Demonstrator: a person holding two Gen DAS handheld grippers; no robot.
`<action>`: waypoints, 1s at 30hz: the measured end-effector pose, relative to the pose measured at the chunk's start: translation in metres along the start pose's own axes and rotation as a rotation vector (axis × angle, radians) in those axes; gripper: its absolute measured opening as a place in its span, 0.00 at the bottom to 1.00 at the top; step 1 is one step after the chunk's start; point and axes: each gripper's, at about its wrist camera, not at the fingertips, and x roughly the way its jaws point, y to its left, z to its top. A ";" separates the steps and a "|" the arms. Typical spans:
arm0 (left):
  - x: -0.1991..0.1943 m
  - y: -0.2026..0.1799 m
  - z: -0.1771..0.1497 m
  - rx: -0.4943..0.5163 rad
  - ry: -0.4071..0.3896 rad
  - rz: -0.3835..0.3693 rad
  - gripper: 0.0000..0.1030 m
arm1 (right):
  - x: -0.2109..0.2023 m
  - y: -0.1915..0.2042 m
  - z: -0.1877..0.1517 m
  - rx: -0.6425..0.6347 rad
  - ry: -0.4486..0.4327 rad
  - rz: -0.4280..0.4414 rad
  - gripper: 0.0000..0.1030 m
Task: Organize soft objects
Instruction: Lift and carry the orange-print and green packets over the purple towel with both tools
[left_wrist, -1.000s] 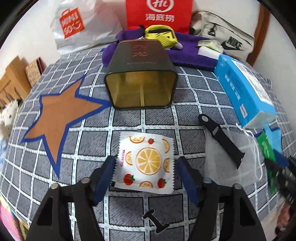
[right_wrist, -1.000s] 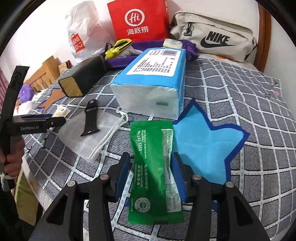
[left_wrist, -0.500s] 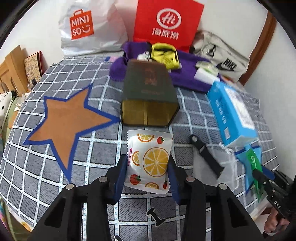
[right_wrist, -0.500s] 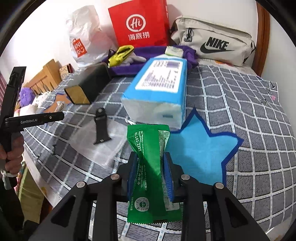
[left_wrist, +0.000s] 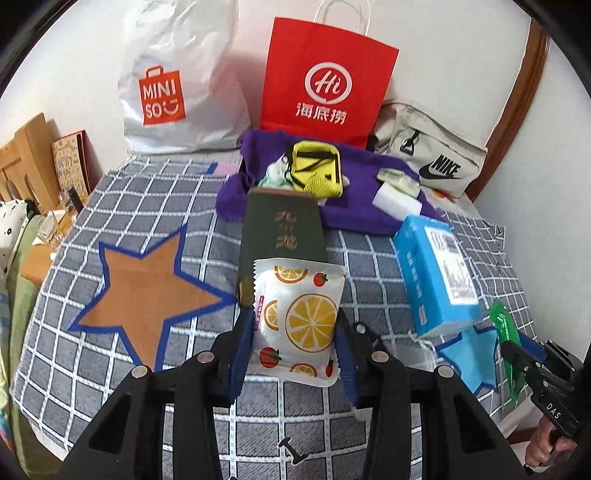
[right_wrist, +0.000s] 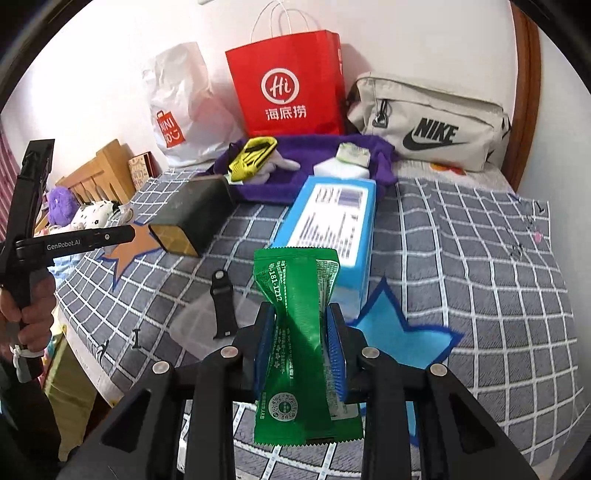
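We work over a bed spread with a grey checked cover, and along the top of both frames the big carriers lean on the wall: a white Miniso bag, a red paper bag and a beige Nike bag, probably parked there to keep the middle free. In front of them a purple cloth carries the small soft things already gathered, a yellow pouch among them, which we read as the collecting spot. Mid-frame in the left wrist view a dark open box lies on its side, its mouth toward us and largely hidden behind the held packet, likely so packets can slide in. The blue tissue pack lies beside it toward the right of that view. Lower centre in the left wrist view our left gripper has just closed its fingers on the orange-print packet, gripping it by both long edges and holding it clear of the cover, in line with the box. Lower centre in the right wrist view our right gripper pinches the green packet at its waist, so the wrapper creases there and the ends flare. A black strap piece lies on a clear pouch at that view's lower left.
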 end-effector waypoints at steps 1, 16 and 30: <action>-0.001 -0.001 0.004 0.002 -0.004 0.000 0.38 | 0.000 0.000 0.003 -0.003 -0.002 0.000 0.28; -0.003 -0.006 0.046 0.000 -0.044 0.006 0.38 | 0.009 0.001 0.050 -0.050 -0.047 -0.015 0.28; 0.022 0.003 0.082 -0.028 -0.024 -0.004 0.38 | 0.030 -0.002 0.110 -0.043 -0.091 -0.006 0.28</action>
